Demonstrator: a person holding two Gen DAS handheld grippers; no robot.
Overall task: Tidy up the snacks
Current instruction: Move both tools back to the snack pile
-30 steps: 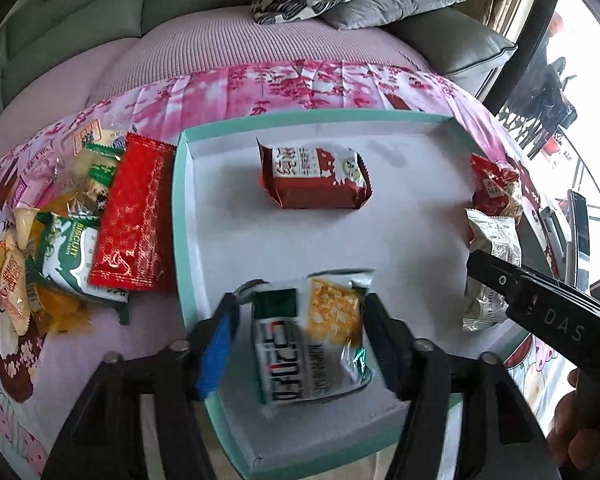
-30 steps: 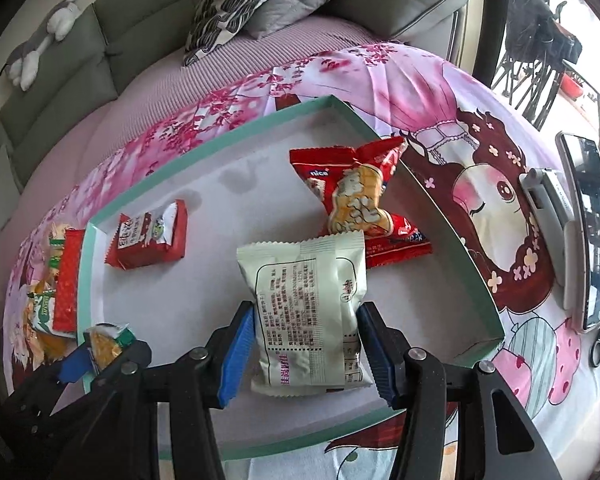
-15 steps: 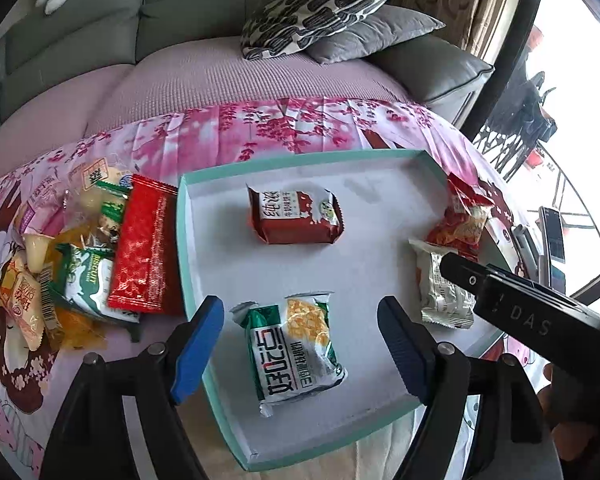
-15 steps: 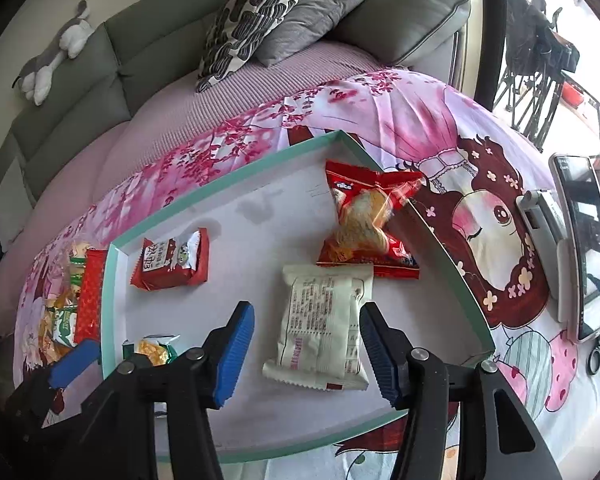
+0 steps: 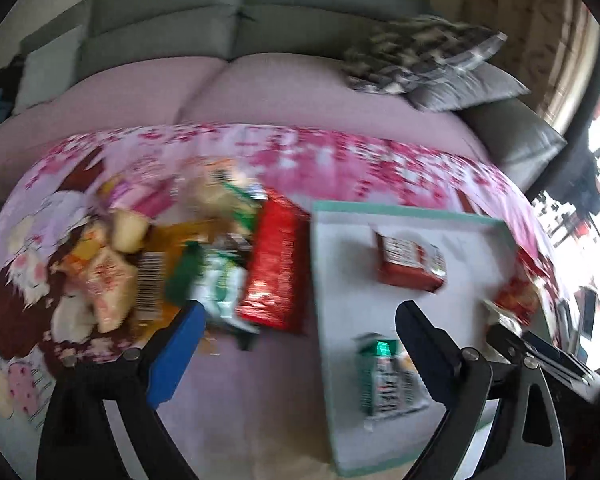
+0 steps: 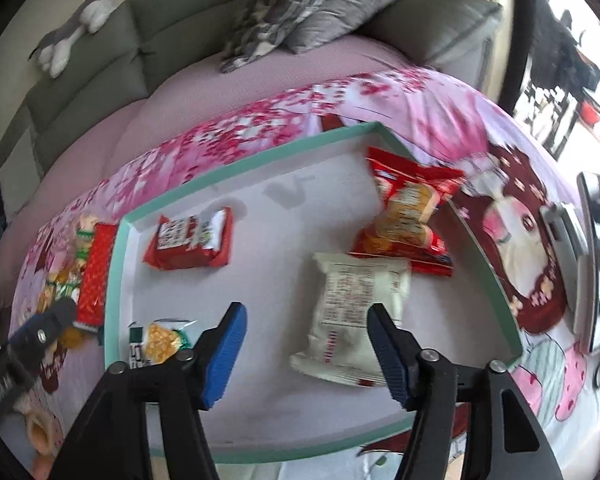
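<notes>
A white tray with a teal rim lies on a pink cartoon cloth. Inside it are a white packet, a red-and-yellow packet, a small red packet and a green-and-yellow packet. My right gripper hovers over the white packet's near end, jaws opening, pads off it. In the blurred left wrist view my left gripper straddles the tray's left rim, jaws opening and empty. The green-and-yellow packet lies by its right finger. A pile of loose snacks and a long red packet sit left of the tray.
A phone and a small grey device lie on the cloth right of the tray. Behind the cloth are a grey sofa with cushions and a plush toy. The left gripper's finger shows at the right view's left edge.
Both grippers let go of their packets, which now lie in the tray, and both opened wider. The left gripper swung left and up over the tray's left rim. The right gripper backed off slightly.
</notes>
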